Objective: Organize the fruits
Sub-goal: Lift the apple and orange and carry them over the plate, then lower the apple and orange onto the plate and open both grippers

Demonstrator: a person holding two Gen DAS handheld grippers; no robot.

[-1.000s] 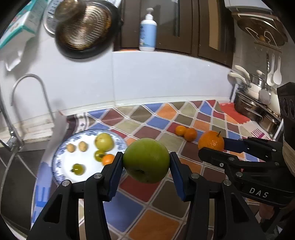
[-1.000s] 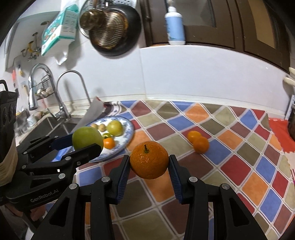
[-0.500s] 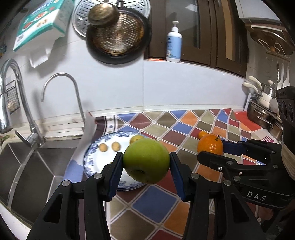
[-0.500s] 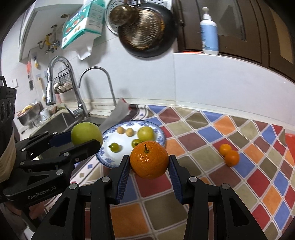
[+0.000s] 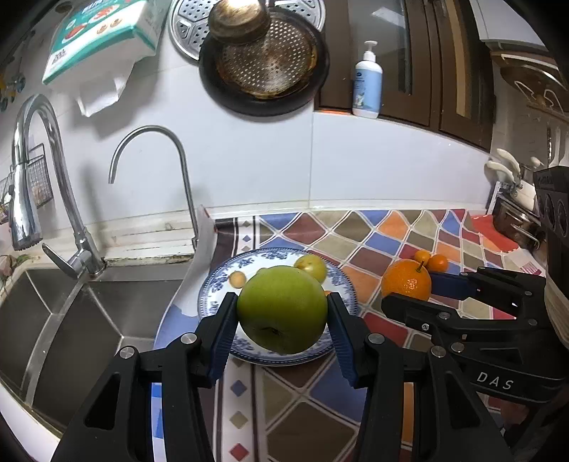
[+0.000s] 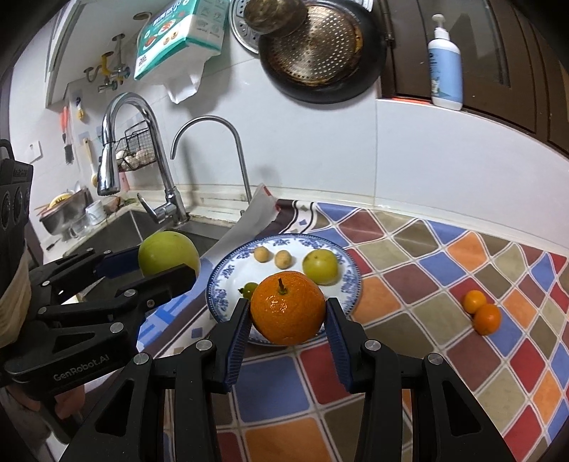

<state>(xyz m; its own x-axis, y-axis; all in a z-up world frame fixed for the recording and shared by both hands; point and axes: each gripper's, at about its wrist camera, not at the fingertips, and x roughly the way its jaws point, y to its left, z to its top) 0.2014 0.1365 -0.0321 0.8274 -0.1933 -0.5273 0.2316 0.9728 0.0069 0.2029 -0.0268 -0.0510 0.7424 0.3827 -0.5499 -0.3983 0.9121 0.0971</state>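
My left gripper is shut on a big green apple and holds it above the near part of a blue-and-white plate. My right gripper is shut on an orange and holds it above the plate's near rim. The plate holds a yellow-green fruit, two small tan fruits and a small green one. Two small oranges lie on the patterned cloth to the right. The apple also shows in the right wrist view, and the orange in the left wrist view.
A steel sink with two taps lies left of the plate. A dark pan and a tissue pack hang on the wall. A soap bottle stands on the ledge. Pots stand at the far right.
Both grippers, each still holding its fruit, have swung left and back towards the plate; the sink and taps have come into view and the plate now lies right under the fruits.
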